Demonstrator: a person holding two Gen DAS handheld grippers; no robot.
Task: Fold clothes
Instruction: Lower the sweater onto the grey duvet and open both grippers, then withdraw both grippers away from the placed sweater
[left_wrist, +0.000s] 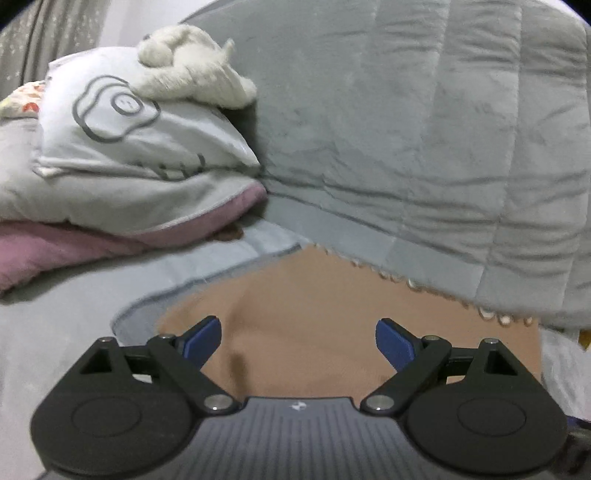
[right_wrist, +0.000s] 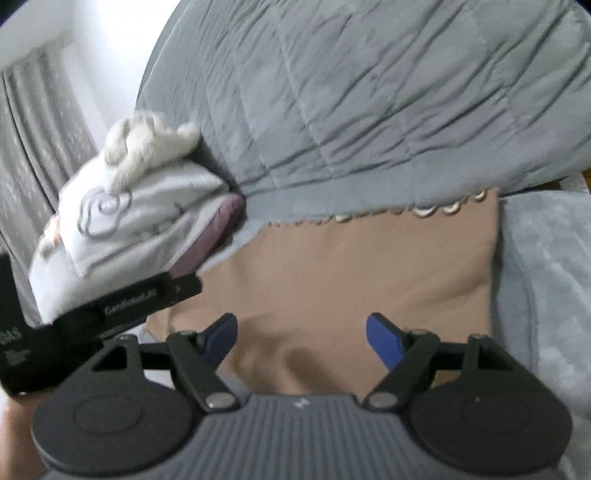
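Left wrist view: the left gripper (left_wrist: 298, 341) hovers low over a tan garment (left_wrist: 332, 302) spread on a grey bed (left_wrist: 55, 332). Its blue-padded jaws stand wide apart and grasp nothing. The garment's far edge, trimmed with pale loops, tucks under a grey quilt (left_wrist: 424, 129). To the left sits a pile of cloth: a white printed piece (left_wrist: 129, 140) over pink fabric (left_wrist: 44, 247), with a cream knit (left_wrist: 192, 70) on top.

Right wrist view: the right gripper (right_wrist: 301, 339) also hovers over the tan garment (right_wrist: 351, 273), jaws released and empty. The garment lies as a fairly flat rectangle, with one soft wrinkle near the jaws. The left gripper's body (right_wrist: 110, 306) shows at the left edge.

Whether this rectangle is already folded or awaits a fold cannot be told. Any grasp would go best at matching near corners, pinching all layers together and keeping the edges aligned.
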